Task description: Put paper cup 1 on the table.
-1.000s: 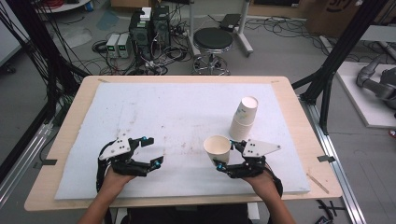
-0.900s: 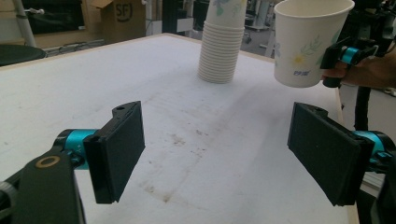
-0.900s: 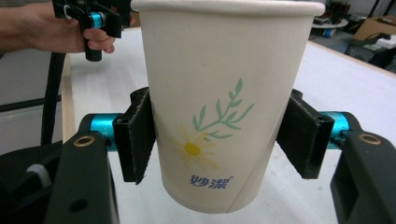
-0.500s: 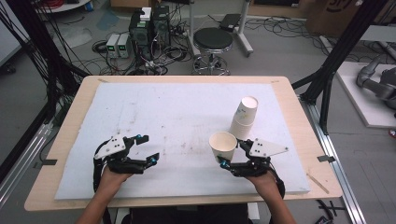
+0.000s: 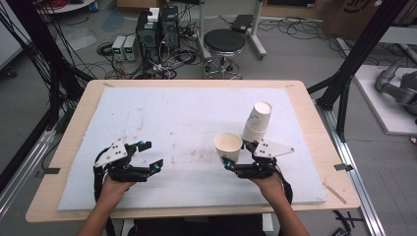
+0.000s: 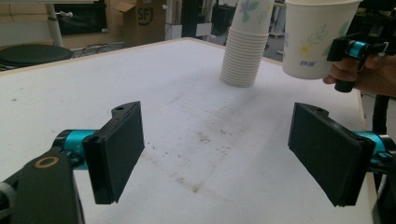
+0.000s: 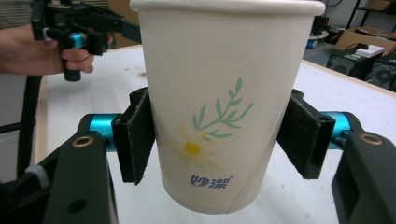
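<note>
A: How much open room is there on the counter (image 5: 314, 123)?

B: Plenty. The white mat (image 5: 162, 123) is bare from 12 o'clock round through 9; it stops just short of the wooden edges on every side. The stack of cups (image 5: 256, 123) stands at about 3 o'clock, leaning a little.

A: And the hands?

B: Both come in from 6 o'clock. The left hand-held gripper (image 5: 147, 156) sits near 7 o'clock, just above the mat, its jaws spread wide with nothing between them. The right hand-held gripper (image 7: 219, 135) sits near 5 o'clock, its pads pressed on both sides of a single paper cup (image 5: 228, 146).

A: Where is that cup?

B: Upright, mouth up, held clear of the mat just at 8 o'clock of the stack. It is white with a yellow daisy, a green sprig and blue print near the base.
</note>
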Demonstrator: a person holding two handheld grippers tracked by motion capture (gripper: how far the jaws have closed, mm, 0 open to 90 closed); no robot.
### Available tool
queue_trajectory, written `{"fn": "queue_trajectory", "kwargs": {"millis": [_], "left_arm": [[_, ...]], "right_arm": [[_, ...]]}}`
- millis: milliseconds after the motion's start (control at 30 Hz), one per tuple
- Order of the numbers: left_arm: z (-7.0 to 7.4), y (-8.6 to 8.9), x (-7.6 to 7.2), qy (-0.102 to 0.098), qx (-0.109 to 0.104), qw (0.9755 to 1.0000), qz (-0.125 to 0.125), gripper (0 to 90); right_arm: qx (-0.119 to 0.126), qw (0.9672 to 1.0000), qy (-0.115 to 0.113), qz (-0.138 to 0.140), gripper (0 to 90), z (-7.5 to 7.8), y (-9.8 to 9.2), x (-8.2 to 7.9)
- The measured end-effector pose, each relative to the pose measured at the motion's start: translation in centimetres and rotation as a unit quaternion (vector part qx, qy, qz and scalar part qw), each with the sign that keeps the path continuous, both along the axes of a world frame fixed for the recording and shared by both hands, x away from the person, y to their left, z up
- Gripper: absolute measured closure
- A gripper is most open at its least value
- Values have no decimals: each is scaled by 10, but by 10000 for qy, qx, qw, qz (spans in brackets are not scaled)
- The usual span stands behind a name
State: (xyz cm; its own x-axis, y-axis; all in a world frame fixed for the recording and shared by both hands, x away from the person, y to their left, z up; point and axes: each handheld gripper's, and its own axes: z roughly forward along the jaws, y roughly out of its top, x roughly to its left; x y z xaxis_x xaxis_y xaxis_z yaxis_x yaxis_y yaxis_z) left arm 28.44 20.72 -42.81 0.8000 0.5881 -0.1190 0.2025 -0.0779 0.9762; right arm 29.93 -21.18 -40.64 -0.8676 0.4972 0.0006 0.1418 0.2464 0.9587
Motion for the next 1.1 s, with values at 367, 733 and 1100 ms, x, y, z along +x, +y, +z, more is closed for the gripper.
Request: {"fn": "queue_trajectory", "kwargs": {"millis": [367, 733, 1100], "left_arm": [[0, 9, -2, 6, 6, 9999, 114, 183], [0, 10, -1, 5, 8, 9999, 119, 183], [0, 10, -2, 16, 4, 9999, 106, 183]], "right_arm": [[-23, 10000, -50, 18, 344, 3, 41, 31], [-67, 9996, 105, -267, 346, -7, 62, 57], [-230, 9990, 207, -338, 345, -8, 99, 88]]}}
